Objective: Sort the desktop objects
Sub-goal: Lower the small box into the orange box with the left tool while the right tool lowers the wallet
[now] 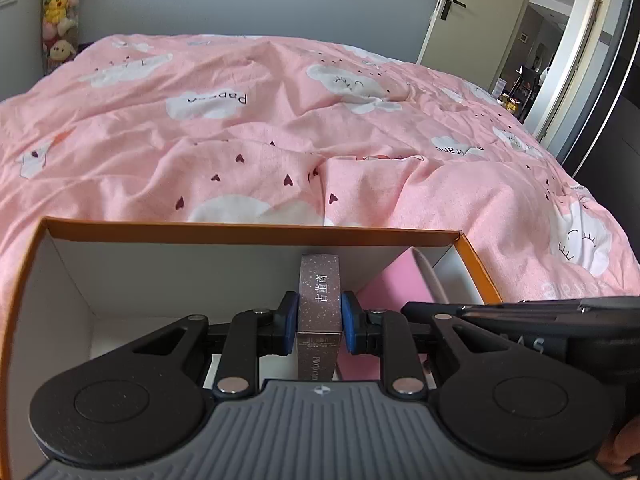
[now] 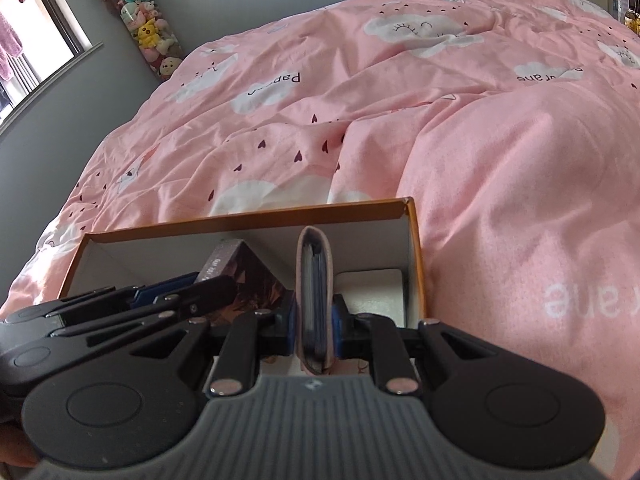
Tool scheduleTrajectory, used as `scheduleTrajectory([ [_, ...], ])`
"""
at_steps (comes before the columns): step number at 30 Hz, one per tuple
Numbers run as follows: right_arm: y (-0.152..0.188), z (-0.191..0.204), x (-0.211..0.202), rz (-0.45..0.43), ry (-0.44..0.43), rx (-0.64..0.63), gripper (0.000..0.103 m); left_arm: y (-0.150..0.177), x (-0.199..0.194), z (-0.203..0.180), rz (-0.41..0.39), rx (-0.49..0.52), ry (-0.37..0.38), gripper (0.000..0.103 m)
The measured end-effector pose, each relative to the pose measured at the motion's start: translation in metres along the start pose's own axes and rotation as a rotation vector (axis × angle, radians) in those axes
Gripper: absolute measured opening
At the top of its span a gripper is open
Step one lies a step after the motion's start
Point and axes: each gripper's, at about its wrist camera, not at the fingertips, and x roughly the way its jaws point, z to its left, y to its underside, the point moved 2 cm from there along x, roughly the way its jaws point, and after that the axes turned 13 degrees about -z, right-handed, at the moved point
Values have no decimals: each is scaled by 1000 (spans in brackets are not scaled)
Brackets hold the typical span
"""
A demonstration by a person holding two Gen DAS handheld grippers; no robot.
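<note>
My left gripper (image 1: 319, 322) is shut on a dark speckled card box (image 1: 320, 296), held upright inside an orange-rimmed white cardboard box (image 1: 240, 232). My right gripper (image 2: 314, 330) is shut on a pink wallet-like case (image 2: 314, 276), held on edge inside the same box (image 2: 248, 212). In the left wrist view the pink case (image 1: 396, 280) and the right gripper's black arm (image 1: 520, 312) show at the right. In the right wrist view the card box (image 2: 244, 276) and the left gripper (image 2: 168, 292) show at the left. The two grippers stand side by side, close together.
The box sits on a bed with a rumpled pink quilt (image 1: 280, 120) printed with white clouds. A white flat object (image 2: 372, 292) lies in the box's right end. A column of plush toys (image 1: 60, 12) stands at the grey wall. An open door (image 1: 480, 12) is at the far right.
</note>
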Motion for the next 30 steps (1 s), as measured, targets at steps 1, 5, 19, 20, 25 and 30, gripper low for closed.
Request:
scheduleTrajectory([
  [1, 1, 0, 2, 4, -1, -2, 19, 1, 2, 0, 6, -7, 0, 26],
  [5, 2, 2, 3, 3, -3, -45, 23, 3, 8, 3, 23, -55, 0, 26],
  [19, 3, 0, -25, 39, -62, -145, 35, 7, 13, 4, 90, -158, 107, 29],
  [20, 4, 0, -27, 44, -64, -154, 38, 7, 13, 6, 92, -175, 121, 29],
  [25, 18, 11, -29, 85, -95, -243, 39, 9, 20, 11, 123, -258, 167, 29],
  [30, 27, 15, -15, 127, -82, -300, 33, 11, 18, 13, 136, -270, 178, 29],
])
